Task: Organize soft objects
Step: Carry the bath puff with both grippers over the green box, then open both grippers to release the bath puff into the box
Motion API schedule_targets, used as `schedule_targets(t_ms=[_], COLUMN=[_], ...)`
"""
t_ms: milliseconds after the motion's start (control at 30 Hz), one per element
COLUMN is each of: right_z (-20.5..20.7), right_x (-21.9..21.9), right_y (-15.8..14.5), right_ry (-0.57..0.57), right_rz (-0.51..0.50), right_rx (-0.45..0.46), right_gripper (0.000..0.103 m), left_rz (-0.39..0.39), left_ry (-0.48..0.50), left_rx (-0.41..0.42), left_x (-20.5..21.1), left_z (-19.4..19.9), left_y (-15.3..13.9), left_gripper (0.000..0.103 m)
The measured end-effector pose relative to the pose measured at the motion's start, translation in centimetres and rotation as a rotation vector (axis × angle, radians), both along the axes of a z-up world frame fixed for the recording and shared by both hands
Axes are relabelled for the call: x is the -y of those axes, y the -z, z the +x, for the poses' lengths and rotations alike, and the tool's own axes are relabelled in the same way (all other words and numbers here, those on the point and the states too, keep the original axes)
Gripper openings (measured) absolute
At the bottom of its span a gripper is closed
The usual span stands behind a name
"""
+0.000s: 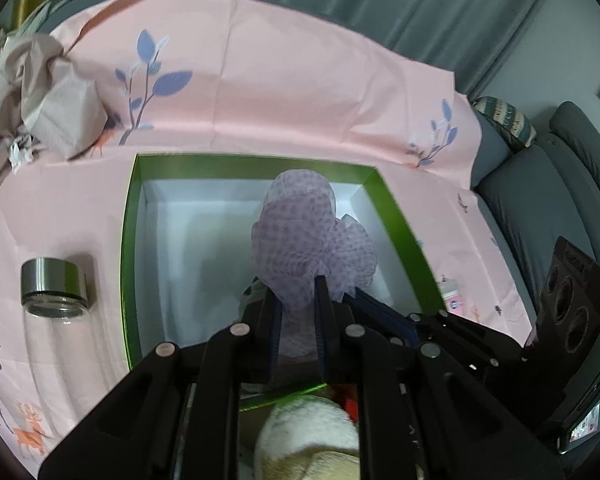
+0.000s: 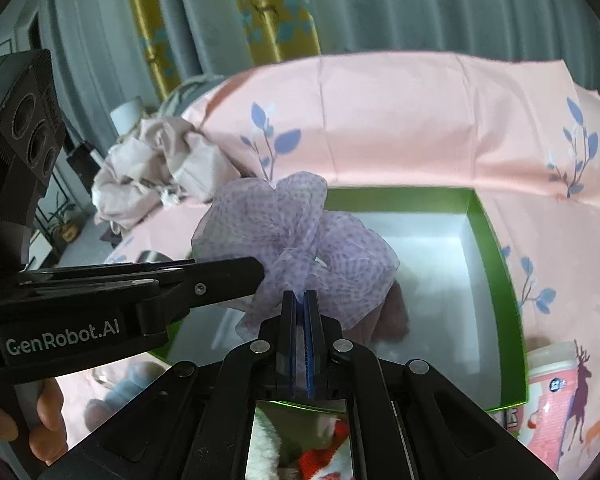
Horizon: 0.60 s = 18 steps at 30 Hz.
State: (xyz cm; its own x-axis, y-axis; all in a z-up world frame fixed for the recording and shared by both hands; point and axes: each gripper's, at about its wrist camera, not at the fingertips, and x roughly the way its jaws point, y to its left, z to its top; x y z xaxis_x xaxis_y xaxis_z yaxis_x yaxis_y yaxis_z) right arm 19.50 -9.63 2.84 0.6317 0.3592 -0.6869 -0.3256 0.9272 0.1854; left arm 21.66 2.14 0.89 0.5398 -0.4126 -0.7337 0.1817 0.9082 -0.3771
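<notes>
Pouf held over box by both grippers

Pouf (image 2: 300,248), lilac mesh, hangs above the white interior of the green box (image 1: 129,256). Left gripper (image 1: 296,300): fingers partly closed, clamping the pouf's lower folds. Right gripper (image 2: 300,300): fingers nearly together, pinching a thin fold of the pouf. Box rests on the pink sheet (image 1: 300,72). Jar (image 1: 56,312) lies just beside the box.

Your left gripper (image 1: 296,292) and right gripper (image 2: 300,300) meet at one point, both clamped on the purple mesh cloth (image 1: 300,236). Right fingers nearly touch. Left gripper crosses the right view from the left side.
</notes>
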Motion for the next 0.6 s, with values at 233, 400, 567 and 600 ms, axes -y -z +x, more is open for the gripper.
schedule_targets(t_ms=[233, 400, 567, 600], right_z=[0.9, 1.2, 1.5, 1.5], right_x=[-0.6, -0.6, -0.2, -0.1], right_y=[1.4, 2.0, 2.6, 2.6], right_ry=[-0.015, -0.003, 0.023, 0.033], right_rz=[-0.032, -0.041, -0.030, -0.038], right_rx=[-0.061, -0.093, -0.127, -0.131], right_gripper=[0.004, 0.005, 0.007, 0.013], left_rz=[0.059, 0.100, 0.134, 0.136], left_ry=[-0.007, -0.020, -0.033, -0.038], left_rx=[-0.016, -0.015, -0.025, -0.025], left_x=[0.1, 0.1, 0.0, -0.2], left_z=[0.6, 0.7, 0.6, 0.6], left_y=[1.4, 1.9, 2.5, 2.5], left_gripper=[0.014, 0.016, 0.047, 0.053])
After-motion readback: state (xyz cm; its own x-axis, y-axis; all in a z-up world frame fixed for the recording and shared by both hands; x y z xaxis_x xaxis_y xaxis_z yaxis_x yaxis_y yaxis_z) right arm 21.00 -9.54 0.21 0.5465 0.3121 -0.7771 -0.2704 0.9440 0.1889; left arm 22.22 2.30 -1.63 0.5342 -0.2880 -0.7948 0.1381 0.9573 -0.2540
